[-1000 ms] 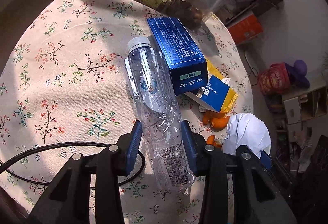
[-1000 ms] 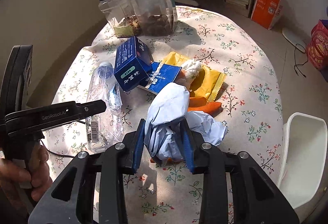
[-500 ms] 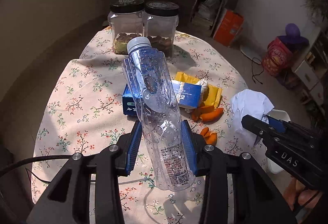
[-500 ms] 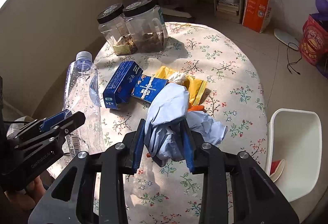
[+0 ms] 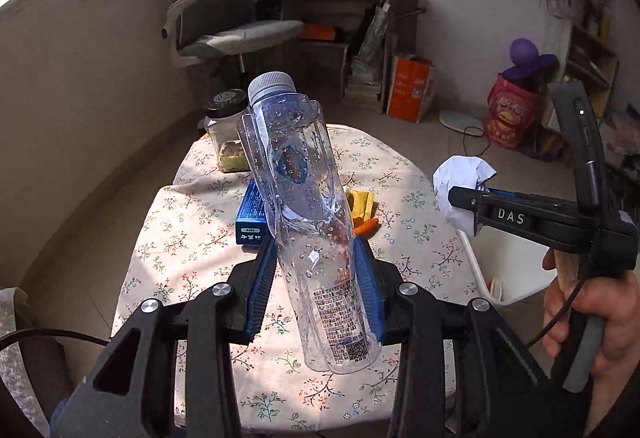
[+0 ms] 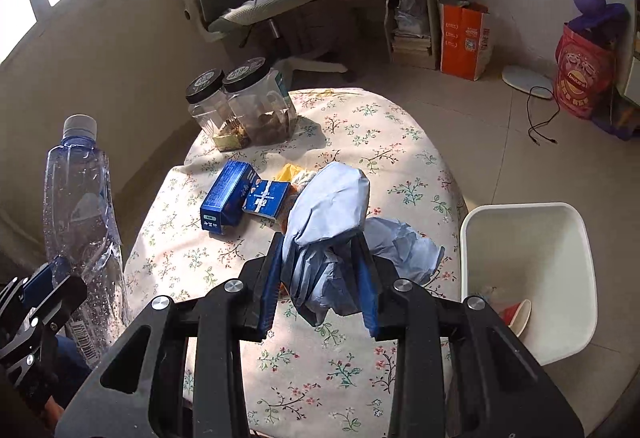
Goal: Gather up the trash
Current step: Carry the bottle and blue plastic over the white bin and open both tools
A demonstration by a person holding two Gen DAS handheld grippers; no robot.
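My left gripper (image 5: 316, 278) is shut on an empty clear plastic bottle (image 5: 304, 213) with a white cap, held upright high above the table; the bottle also shows in the right wrist view (image 6: 80, 213). My right gripper (image 6: 322, 278) is shut on a crumpled white paper wad (image 6: 328, 222), held above the table's right side; the wad also shows in the left wrist view (image 5: 460, 185). A white trash bin (image 6: 560, 238) stands on the floor right of the table with some trash inside.
On the floral table (image 6: 320, 366) lie a blue box (image 6: 224, 197), a smaller blue packet (image 6: 266, 197), a yellow wrapper (image 5: 360, 201) and orange peel (image 5: 366, 226). Two jars (image 6: 244, 105) stand at the far edge. A chair (image 6: 260, 13) stands behind.
Both grippers have risen well above the table with their loads. The bottle went from lying on the table to upright in the air. The bin has come fully into the right view.
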